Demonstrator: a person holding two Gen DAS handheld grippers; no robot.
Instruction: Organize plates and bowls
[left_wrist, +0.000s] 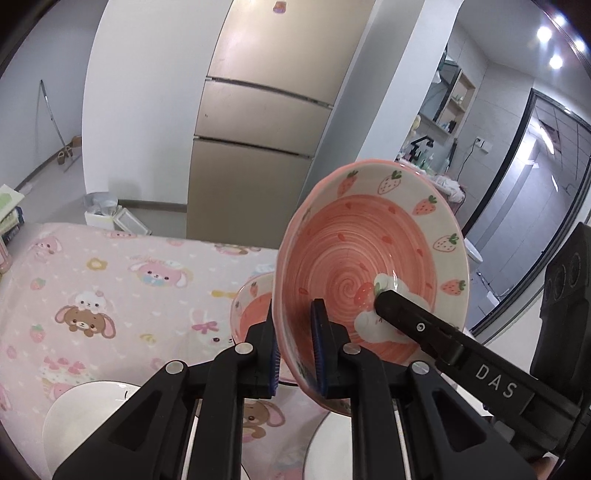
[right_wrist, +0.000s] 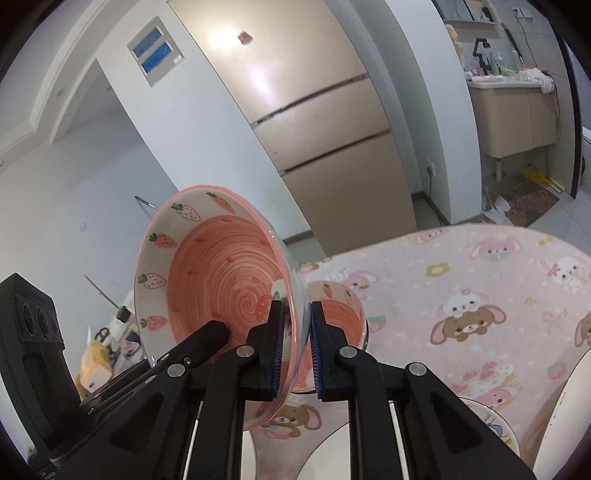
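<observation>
A pink strawberry bowl is held tilted on edge above the table. My left gripper is shut on its near rim. My right gripper is shut on the opposite rim of the same bowl; its finger shows in the left wrist view reaching into the bowl. A second strawberry bowl sits on the pink tablecloth behind the held one; it also shows in the right wrist view.
A white plate lies at the near left and another white plate under the held bowl. A patterned plate and a white rim lie at the right. A beige fridge stands behind the table.
</observation>
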